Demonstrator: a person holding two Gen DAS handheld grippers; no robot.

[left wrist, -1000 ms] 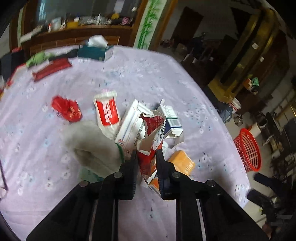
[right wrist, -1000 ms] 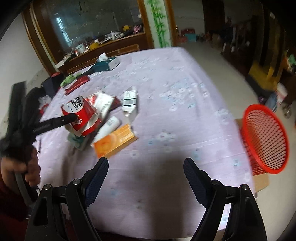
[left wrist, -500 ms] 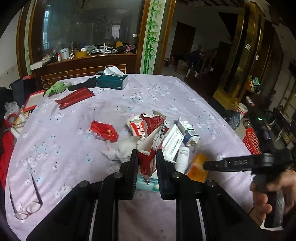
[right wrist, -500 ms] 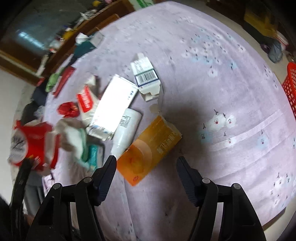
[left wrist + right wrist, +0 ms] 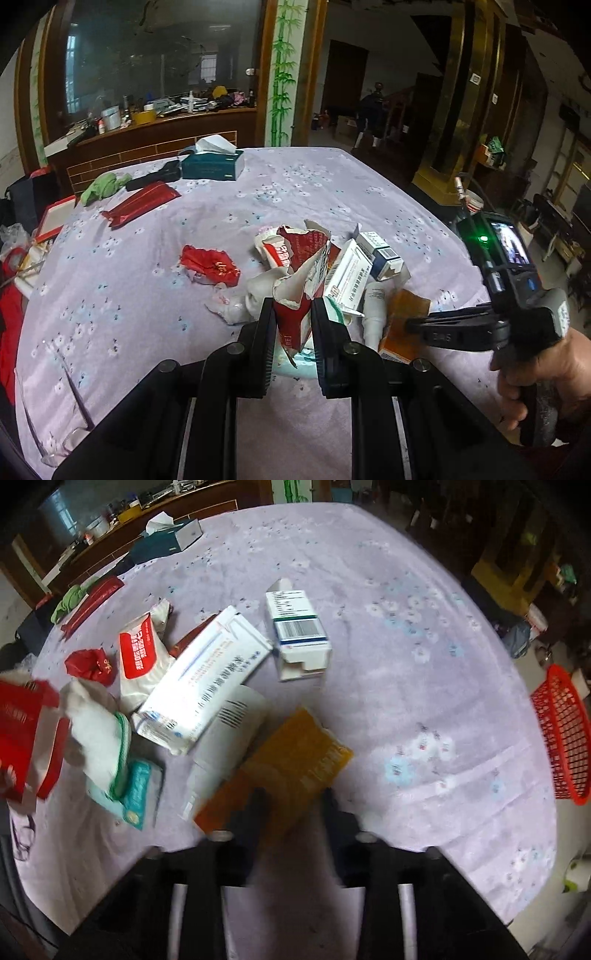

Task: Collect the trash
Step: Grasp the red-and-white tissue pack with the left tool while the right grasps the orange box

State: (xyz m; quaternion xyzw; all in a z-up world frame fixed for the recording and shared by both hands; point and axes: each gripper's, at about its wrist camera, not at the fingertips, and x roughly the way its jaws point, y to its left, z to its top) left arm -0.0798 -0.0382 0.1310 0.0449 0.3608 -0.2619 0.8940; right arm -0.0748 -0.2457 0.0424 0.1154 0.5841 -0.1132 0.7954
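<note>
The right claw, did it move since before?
Yes. The right claw came down toward the table, now reaching the orange box; the red basket slid toward the edge.

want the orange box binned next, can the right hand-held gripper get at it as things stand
Probably yes: the right hand-held gripper is already at the orange box, which lies on top at the pile's near edge. Blur hides whether it is gripped.

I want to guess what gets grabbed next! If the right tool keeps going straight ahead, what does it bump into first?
Most likely the orange box: the right tool points straight at its near end. The picture is blurry, so they may already touch.
</note>
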